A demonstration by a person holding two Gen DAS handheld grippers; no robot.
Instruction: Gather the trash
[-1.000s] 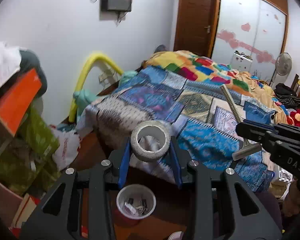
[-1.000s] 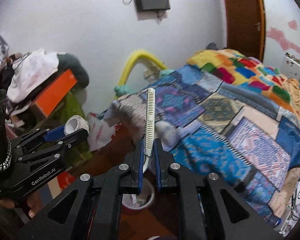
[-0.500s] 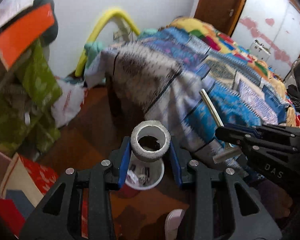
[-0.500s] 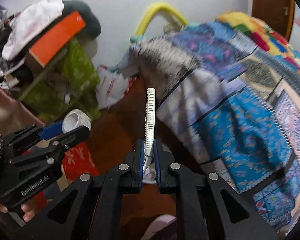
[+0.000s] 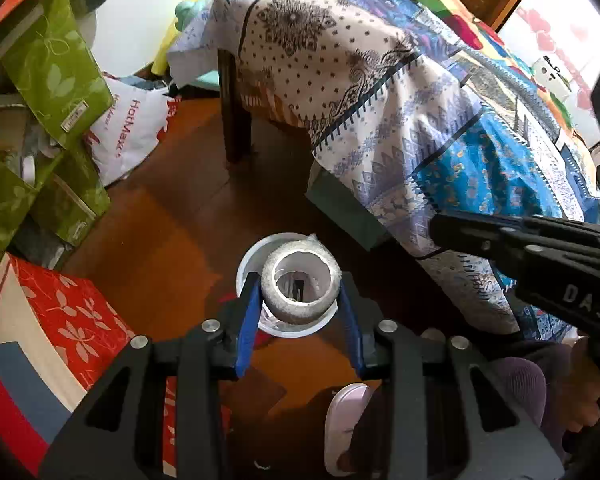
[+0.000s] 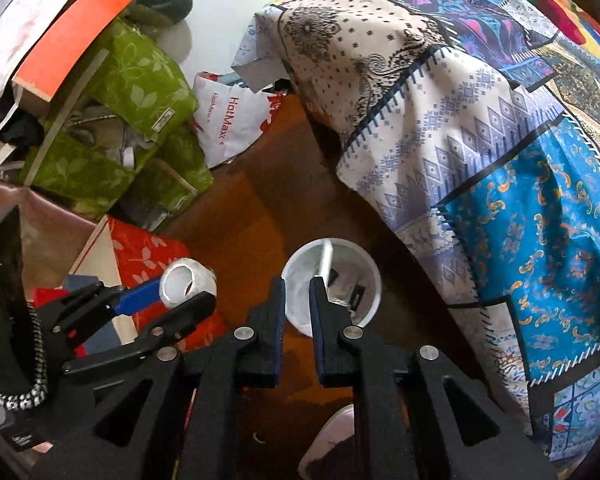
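My left gripper (image 5: pixel 298 300) is shut on a grey roll of tape (image 5: pixel 300 286) and holds it right over a white bin (image 5: pixel 248 264) on the wooden floor. The roll also shows in the right wrist view (image 6: pixel 188 282), left of the bin (image 6: pixel 366 272). My right gripper (image 6: pixel 298 292) is open and empty just above the bin's near rim. A white comb (image 6: pixel 325 260) stands inside the bin among small scraps.
A bed with a patchwork quilt (image 5: pixel 440 92) fills the right side. Green bags (image 6: pixel 136 92), a white HotMax bag (image 6: pixel 228 116) and a red floral box (image 5: pixel 72 320) crowd the left. A slippered foot (image 5: pixel 348 424) is near the bottom.
Both grippers tilted down and moved over the bin. My right gripper opened and let go of the comb, which now stands in the bin. The left still holds the tape roll.
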